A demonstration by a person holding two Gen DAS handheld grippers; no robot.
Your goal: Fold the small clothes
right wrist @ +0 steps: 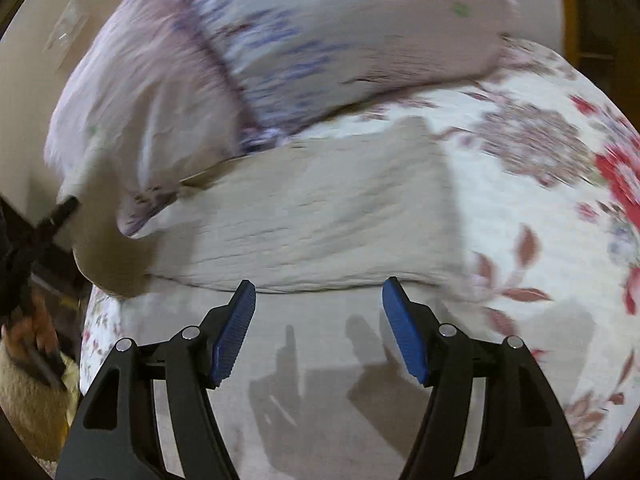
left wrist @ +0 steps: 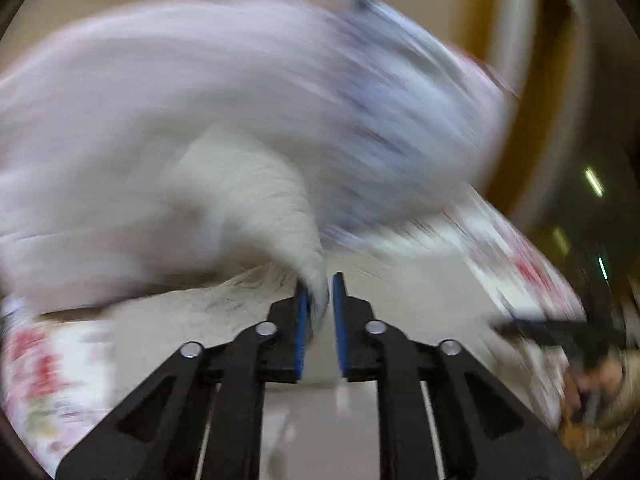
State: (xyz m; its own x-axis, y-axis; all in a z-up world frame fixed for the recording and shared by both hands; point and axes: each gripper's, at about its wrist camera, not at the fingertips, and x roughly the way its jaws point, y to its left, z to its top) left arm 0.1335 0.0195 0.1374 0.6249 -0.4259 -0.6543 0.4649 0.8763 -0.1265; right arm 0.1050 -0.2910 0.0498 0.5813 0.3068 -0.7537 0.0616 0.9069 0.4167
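1. Nearest the lens in the left view, my left gripper (left wrist: 320, 300) has its blue pads drawn narrow, clamped on a corner of the beige cloth (left wrist: 256, 196). The cloth rises from between the pads and arcs up and to the left of them.
2. In the right view, my right gripper (right wrist: 319, 308) stands wide and holds nothing. Its pads hover just short of the cloth's near edge.
3. The cloth (right wrist: 320, 208) lies flat on the floral bedspread (right wrist: 540, 208), directly ahead of my right fingers. Its left corner is lifted toward my left gripper, which shows at the far left edge of that view.
4. Long axis: the cloth runs left to right across my right fingers. The near edge sits roughly square to them. The far right corner points away and to the right.
5. Beyond the cloth, a lilac pillow (right wrist: 280, 40) lies on the bedspread, its lower edge just past the cloth's far edge.
6. Progress, as a judgement: the fold looks barely begun. One corner is raised; most of the cloth remains spread in a single layer.
7. Left to do: carry the raised corner across, align the edges, flatten. The left view is heavily blurred, so finer detail cannot be told.
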